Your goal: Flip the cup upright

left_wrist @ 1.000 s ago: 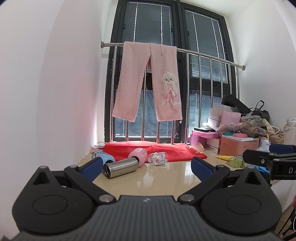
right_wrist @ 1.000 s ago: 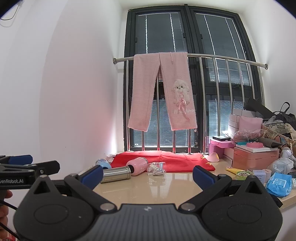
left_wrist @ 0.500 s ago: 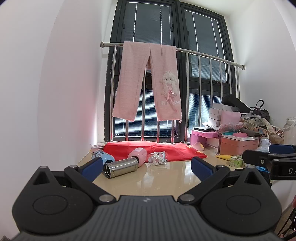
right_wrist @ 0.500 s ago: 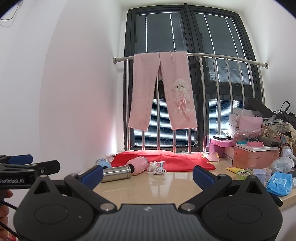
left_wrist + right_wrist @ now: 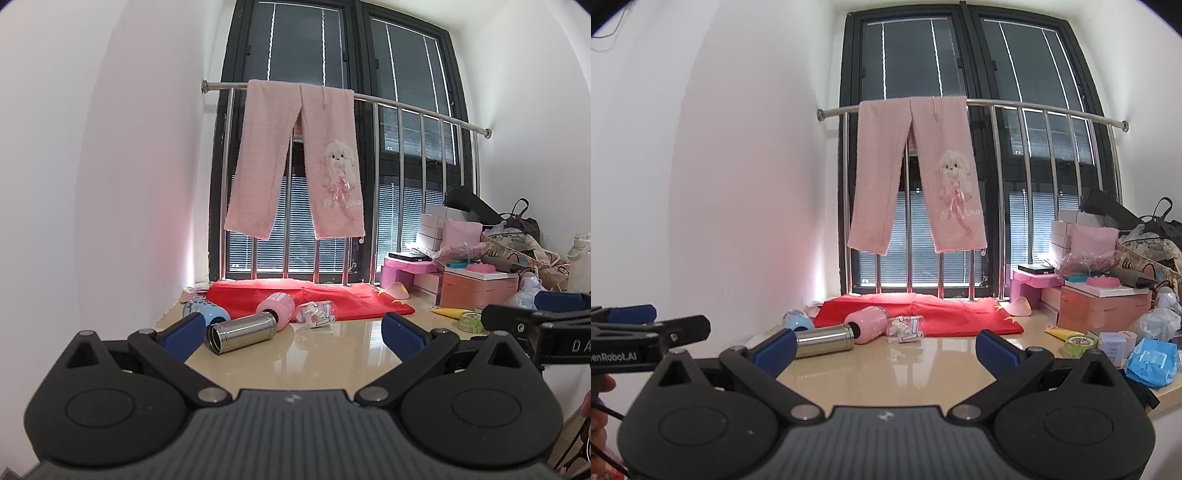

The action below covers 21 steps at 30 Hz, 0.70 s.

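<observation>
Several cups lie on their sides at the far left of a glossy beige table (image 5: 295, 369): a steel tumbler (image 5: 240, 331) with its mouth toward me, a pink cup (image 5: 277, 305), a light blue cup (image 5: 203, 309) and a clear printed cup (image 5: 316, 313). They also show in the right wrist view: the steel tumbler (image 5: 824, 340), the pink cup (image 5: 868, 323), the blue cup (image 5: 796, 319), the clear cup (image 5: 905, 328). My left gripper (image 5: 291, 334) is open and empty, well short of them. My right gripper (image 5: 884, 349) is open and empty too.
A red cloth (image 5: 310, 295) lies behind the cups under a steel railing with pink trousers (image 5: 295, 162) hung on it. Pink boxes (image 5: 476, 291), bags, a tape roll (image 5: 1080, 341) and blue packets (image 5: 1152, 362) crowd the right side. A white wall bounds the left.
</observation>
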### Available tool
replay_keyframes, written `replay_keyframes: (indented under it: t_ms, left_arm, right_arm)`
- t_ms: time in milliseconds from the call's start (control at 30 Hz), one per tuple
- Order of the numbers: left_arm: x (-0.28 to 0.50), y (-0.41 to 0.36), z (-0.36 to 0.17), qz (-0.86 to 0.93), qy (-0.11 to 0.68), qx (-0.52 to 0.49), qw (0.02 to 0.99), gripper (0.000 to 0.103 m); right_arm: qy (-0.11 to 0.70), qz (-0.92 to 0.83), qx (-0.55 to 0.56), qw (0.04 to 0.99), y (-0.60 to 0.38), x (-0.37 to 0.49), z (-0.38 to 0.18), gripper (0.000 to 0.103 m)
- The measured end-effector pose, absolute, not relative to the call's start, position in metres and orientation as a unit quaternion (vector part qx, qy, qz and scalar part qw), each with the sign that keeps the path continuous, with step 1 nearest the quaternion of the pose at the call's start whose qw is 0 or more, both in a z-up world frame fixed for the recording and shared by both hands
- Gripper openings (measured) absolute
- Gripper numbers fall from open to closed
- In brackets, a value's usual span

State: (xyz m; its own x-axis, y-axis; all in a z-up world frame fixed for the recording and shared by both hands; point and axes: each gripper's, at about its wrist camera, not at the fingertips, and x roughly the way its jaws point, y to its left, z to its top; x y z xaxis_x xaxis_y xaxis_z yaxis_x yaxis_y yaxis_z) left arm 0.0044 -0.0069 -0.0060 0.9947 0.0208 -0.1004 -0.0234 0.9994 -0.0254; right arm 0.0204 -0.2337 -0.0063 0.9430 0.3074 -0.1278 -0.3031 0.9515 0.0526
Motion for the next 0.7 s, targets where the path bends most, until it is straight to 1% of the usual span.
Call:
replay_keyframes:
  t_ms: [267,467,700]
  left_arm:
    - [0.052,0.005,-0.013,0.021,0.084,-0.024,0.996,0.103]
    - [0.106,0.021,-0.014,0.015,0.114,-0.007,0.993,0.103]
    - [0.183,0.038,-0.020,0.012,0.155,0.036,0.987,0.103]
  right_arm:
    - [0.098,0.154,0.015,0.983,-0.225,0.065,-0.010,0.103]
    - [0.124,0.159,0.007,0.979,-0.213,0.115,-0.015,0.103]
    - [0.156,0.167,-0.013,0.973,-0.198,0.186,-0.024,0.103]
